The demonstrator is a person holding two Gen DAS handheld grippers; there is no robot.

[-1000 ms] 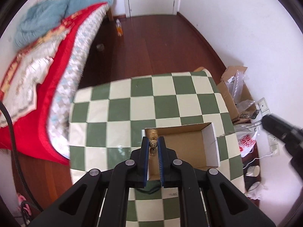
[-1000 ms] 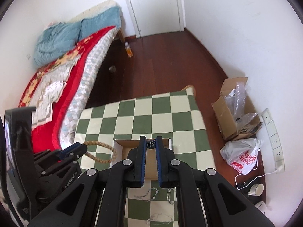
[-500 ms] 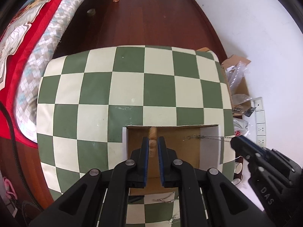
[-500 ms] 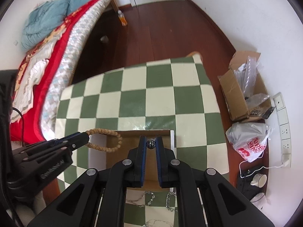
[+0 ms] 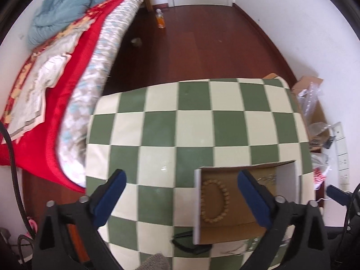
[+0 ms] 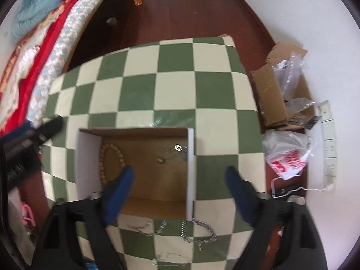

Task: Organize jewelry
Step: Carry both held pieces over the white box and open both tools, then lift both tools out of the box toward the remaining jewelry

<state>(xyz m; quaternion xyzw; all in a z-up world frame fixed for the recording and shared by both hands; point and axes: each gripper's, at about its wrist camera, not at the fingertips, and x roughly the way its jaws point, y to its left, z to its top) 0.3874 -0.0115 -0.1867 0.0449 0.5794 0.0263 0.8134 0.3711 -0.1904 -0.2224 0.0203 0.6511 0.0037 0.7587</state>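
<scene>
The checkered surface carries an open cardboard box near its front edge, a little toward the right side. Inside the box, a wooden bead bracelet lies flat against the left wall, and a fine silver chain with a small round pendant sits bunched in the back right corner. Several more silver chains lie loose on the surface between the box's front wall and the surface's front edge.

The left hand-held gripper is spread wide with nothing in it, above the surface at the box's left wall. The right hand-held gripper is likewise wide and empty, straddling the box's right wall.

The remaining chains look light, limp and slippery; they will probably slump and tangle, and a thin link can slide out of the pads. A likely good hold is where a chain bunches or doubles over, or at the thicker curb-link loop just in front of the box's front right corner, pinching straight down and lifting slowly so neighbours do not drag along. The bracelet, being stiffer and chunkier, would take a grip across any one bead.
</scene>
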